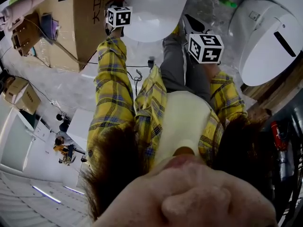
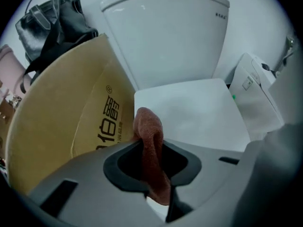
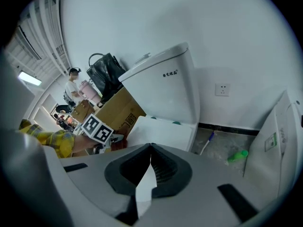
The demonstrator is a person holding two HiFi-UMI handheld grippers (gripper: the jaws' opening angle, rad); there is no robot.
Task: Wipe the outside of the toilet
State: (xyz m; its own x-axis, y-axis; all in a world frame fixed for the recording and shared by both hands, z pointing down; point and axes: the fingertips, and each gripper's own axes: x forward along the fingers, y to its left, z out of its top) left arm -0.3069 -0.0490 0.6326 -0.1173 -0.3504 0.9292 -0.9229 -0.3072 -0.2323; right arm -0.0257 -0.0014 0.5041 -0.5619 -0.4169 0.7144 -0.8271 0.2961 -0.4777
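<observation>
The white toilet stands ahead with its tank point(image 2: 165, 37) and shut lid point(image 2: 189, 112). My left gripper point(image 2: 152, 148) is shut on a reddish-brown cloth point(image 2: 147, 124), held just short of the lid's near left edge. In the right gripper view the tank point(image 3: 165, 89) and lid point(image 3: 161, 126) lie ahead, and my right gripper point(image 3: 150, 150) is shut with nothing in it. The left gripper's marker cube point(image 3: 98, 129) shows at the lid's left. In the head view both marker cubes point(image 1: 118, 16) point(image 1: 206, 48) hover by the toilet lid point(image 1: 147, 13).
A cardboard box point(image 2: 61, 126) leans close against the toilet's left side, with a black bag point(image 2: 52, 22) on top. A second white fixture point(image 2: 255, 98) stands to the right. A green bottle point(image 3: 236, 156) lies on the floor between them. A person point(image 3: 73, 86) stands far behind.
</observation>
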